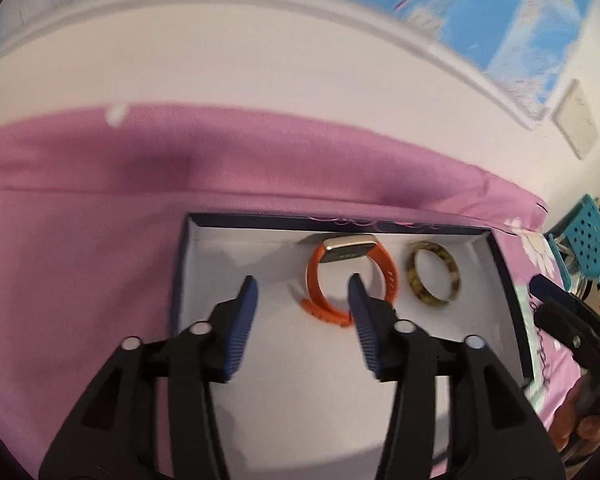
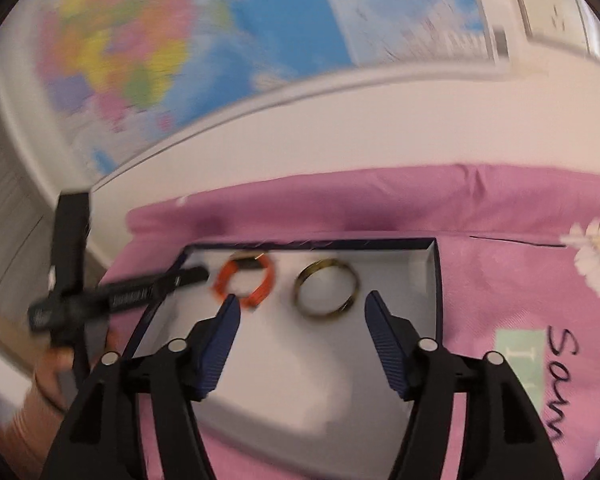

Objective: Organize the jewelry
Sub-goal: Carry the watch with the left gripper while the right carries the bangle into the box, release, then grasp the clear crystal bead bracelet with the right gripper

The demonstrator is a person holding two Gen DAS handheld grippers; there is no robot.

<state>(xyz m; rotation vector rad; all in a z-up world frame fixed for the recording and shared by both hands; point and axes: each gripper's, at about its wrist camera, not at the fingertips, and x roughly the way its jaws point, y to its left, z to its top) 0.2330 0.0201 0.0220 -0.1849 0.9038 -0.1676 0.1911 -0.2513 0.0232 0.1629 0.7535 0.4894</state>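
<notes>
Both tools empty. Left gripper (image 1: 302,292) stands with jaws apart over the box floor, nothing between the pads; its right finger (image 1: 362,312) overlaps the watch in view, but contact cannot be confirmed. Right gripper (image 2: 302,308) likewise agape, nothing held, the bangle visible beyond the gap and apart from both fingers.

Container: one shallow box (image 1: 500,264), dark rim, white lining, no dividers seen, resting on pink cloth (image 1: 80,260). Contents, both toward the far wall:
- watch (image 1: 350,276), orange strap, gold-toned case. In the left view at 12 to 1 o'clock from the left gripper, case against or just beside the far wall. Strap loop stands on edge, loose tail lying at 6 o'clock of the loop.
- bangle (image 1: 432,276), tortoiseshell, at 3 o'clock of the watch, near but apart. It stands tilted on its edge.

The rest of the box floor is bare in both views.

Handling, judged:
- Watch: light; strap soft and rubbery, will flex under the pads and should not slip. Case is the stiff part. Take it across the strap beside the case, or across the case itself.
- Bangle: light, rigid, glossy, probably slippery; may chip if dropped. Pinch across the band wall, one pad inside the ring and one outside, at the near rim.
</notes>
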